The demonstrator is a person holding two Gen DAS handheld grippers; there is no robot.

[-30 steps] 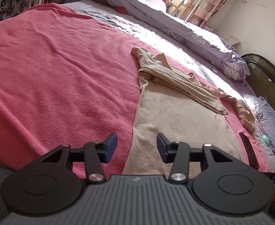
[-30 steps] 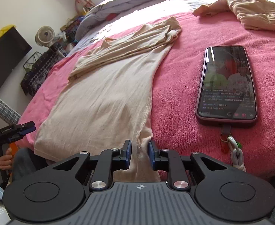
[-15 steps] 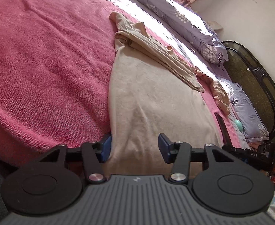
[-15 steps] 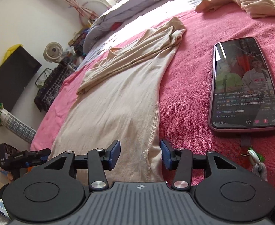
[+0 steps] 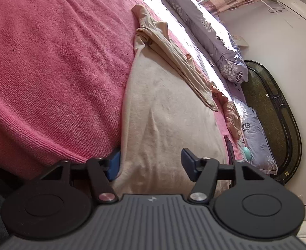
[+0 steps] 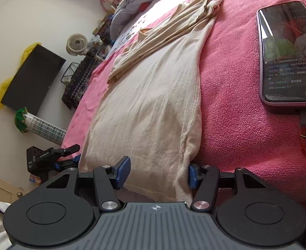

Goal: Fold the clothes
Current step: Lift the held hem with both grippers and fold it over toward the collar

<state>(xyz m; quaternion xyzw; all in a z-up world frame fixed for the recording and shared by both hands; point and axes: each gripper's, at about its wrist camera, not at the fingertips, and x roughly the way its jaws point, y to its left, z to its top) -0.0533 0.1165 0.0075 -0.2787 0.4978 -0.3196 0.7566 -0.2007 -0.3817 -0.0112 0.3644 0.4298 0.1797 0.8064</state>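
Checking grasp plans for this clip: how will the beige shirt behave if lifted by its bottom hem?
The beige shirt looks thin and creased, so it will likely drape limply. Its sleeves lie loosely folded across it and may slide off.

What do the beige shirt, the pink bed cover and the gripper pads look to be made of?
Beige shirt: thin, matte knit, likely cotton jersey; it drapes in soft wrinkles with a stitched side seam.
Pink bed cover: terry-like towelling, judging by its looped, nubbly texture.
Pads of the right gripper and left gripper: blue, matte, probably rubber or soft plastic, on black rigid fingers.
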